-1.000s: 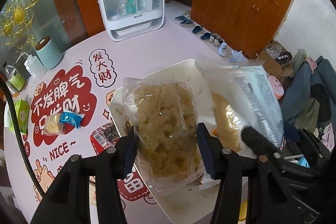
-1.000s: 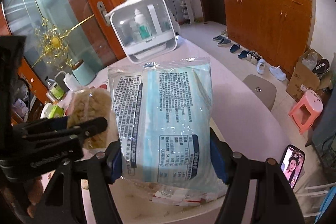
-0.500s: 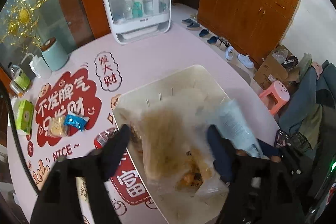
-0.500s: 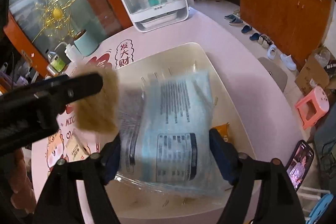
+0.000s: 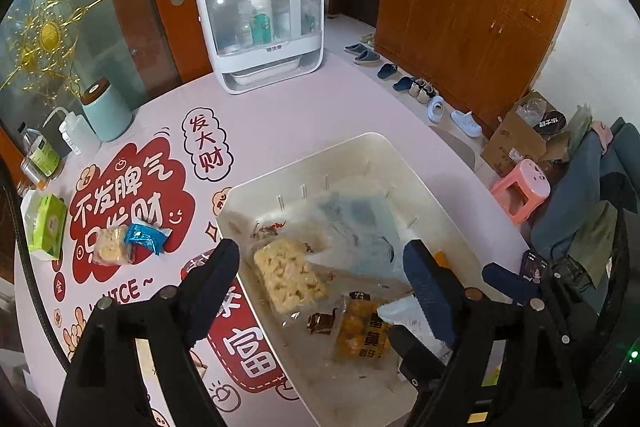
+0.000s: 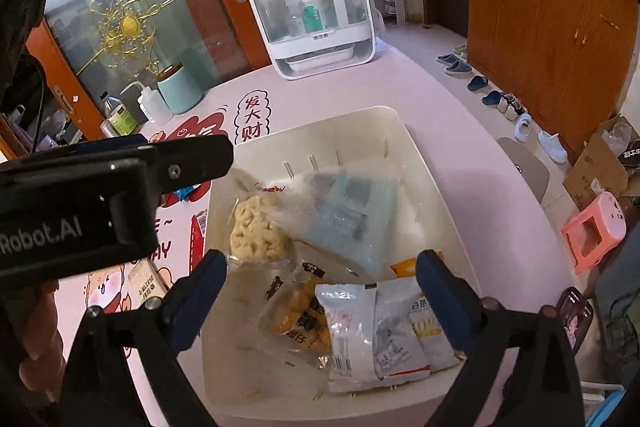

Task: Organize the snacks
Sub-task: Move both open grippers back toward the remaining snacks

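Left gripper (image 5: 324,267): jaws opening wide above the bin, pads touching nothing.
Right gripper (image 6: 320,275): jaws opening wide, nothing pinched.
Puffed-snack bag (image 5: 290,277): lying in the white bin (image 6: 436,187), below the left gripper.
Pale blue bag (image 6: 348,215): in the bin, leaning over the puffed-snack bag's edge.
Other packets (image 6: 368,331): at the bin's near end.
Two small snacks (image 5: 128,243): on the table (image 5: 288,115), left of the bin.
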Motion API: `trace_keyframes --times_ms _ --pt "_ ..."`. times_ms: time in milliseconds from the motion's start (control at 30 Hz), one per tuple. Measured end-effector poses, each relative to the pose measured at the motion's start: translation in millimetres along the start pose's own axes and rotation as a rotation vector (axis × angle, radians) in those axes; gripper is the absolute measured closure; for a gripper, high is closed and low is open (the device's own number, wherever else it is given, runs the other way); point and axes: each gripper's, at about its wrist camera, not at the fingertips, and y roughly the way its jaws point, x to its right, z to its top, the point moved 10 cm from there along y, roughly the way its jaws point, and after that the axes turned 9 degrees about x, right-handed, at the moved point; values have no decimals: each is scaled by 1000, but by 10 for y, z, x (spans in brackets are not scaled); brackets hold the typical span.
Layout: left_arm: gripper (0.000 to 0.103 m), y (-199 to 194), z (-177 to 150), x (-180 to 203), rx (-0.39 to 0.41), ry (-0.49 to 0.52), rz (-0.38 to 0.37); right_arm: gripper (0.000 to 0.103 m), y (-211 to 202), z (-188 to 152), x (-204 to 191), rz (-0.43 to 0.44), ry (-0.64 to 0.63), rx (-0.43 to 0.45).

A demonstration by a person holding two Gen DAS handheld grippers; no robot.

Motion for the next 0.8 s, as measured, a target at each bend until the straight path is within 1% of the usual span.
trace_keyframes --times_ms 267,433,633,800 --pt "20 -160 -93 -127 4 -16 9 7 -50 7 -76 -8 -6 8" --pt "20 -357 -122 -286 27 -30 37 7 -70 15 -202 7 -24 13" --pt "20 -694 -168 -684 66 -45 117 7 -97 53 -487 41 -68 21" --pt "20 -989 -164 -1190 79 -32 212 7 -91 127 -728 58 -109 22"
